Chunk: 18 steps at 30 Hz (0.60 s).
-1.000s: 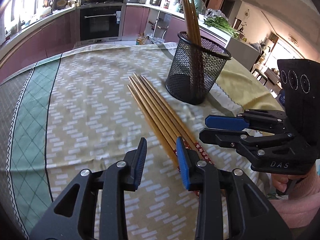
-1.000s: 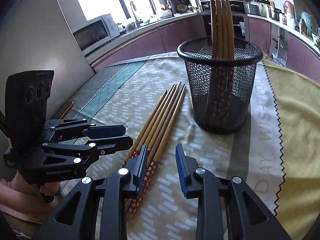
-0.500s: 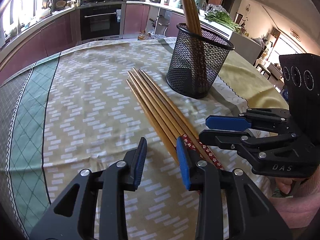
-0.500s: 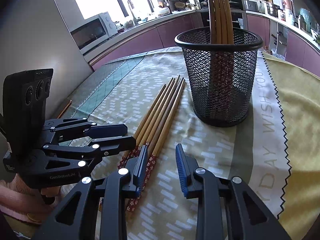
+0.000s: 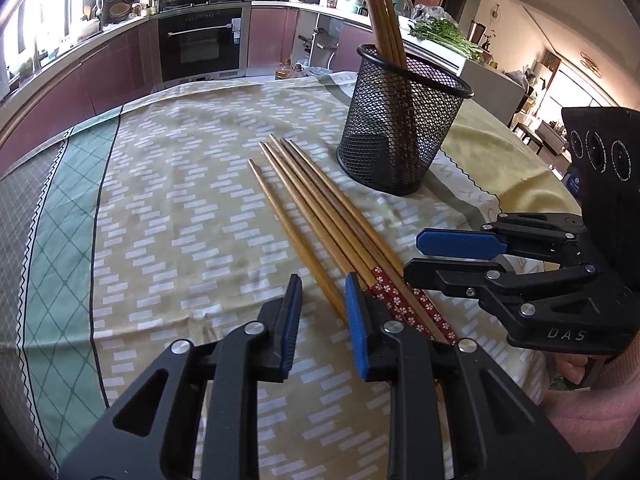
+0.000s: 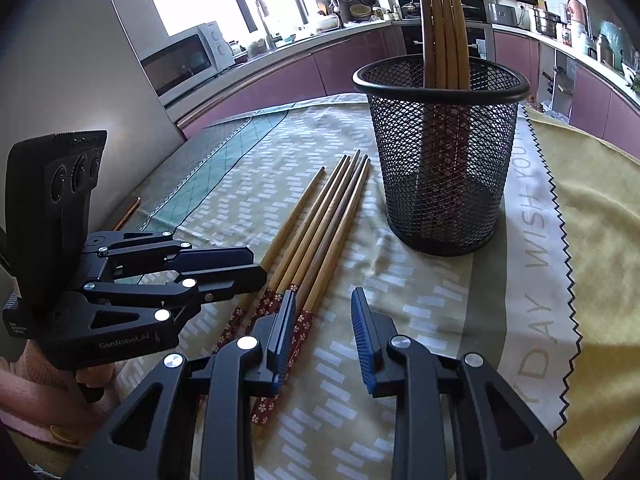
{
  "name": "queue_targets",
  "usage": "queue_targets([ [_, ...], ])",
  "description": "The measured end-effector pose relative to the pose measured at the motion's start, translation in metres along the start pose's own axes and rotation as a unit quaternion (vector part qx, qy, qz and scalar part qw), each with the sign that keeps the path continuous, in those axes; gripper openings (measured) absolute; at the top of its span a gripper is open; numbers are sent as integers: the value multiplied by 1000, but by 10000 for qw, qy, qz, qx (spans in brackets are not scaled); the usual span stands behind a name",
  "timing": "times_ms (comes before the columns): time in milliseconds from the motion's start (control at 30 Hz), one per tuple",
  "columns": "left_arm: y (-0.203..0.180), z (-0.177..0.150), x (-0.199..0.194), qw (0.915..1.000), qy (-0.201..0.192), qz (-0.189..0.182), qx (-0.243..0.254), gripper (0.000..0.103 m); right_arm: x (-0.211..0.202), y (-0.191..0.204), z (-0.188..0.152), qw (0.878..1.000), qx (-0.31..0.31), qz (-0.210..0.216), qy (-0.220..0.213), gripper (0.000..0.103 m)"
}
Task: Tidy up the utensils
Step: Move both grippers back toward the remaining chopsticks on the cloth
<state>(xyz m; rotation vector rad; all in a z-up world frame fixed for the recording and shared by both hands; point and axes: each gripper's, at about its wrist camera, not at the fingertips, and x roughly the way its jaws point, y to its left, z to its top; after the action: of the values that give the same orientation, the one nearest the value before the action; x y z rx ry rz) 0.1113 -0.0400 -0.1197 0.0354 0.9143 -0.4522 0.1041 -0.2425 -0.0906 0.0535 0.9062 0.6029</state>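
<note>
Leftmost chopstick point(image 5: 294, 236) is lying split from its bundle, handle end between the closing left gripper point(image 5: 322, 312), right gripper point(image 6: 322, 320) hanging open

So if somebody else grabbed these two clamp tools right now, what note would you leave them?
Left gripper: jaws closing, nothing between them yet, poised over the near end of the outermost loose chopstick.
Right gripper: open, empty, beside the bundle.
Five wooden chopsticks with red flowered ends lie on the patterned tablecloth, beside the black mesh cup.
Done: four matching chopsticks stand in the cup.
Left: put the five in too.
</note>
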Motion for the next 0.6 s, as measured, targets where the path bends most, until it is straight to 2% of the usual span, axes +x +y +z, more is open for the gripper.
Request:
queue_targets([
  [600, 9, 3, 0, 10000, 28, 69, -53, 21, 9, 5, 5, 9999, -40, -149, 44, 27],
])
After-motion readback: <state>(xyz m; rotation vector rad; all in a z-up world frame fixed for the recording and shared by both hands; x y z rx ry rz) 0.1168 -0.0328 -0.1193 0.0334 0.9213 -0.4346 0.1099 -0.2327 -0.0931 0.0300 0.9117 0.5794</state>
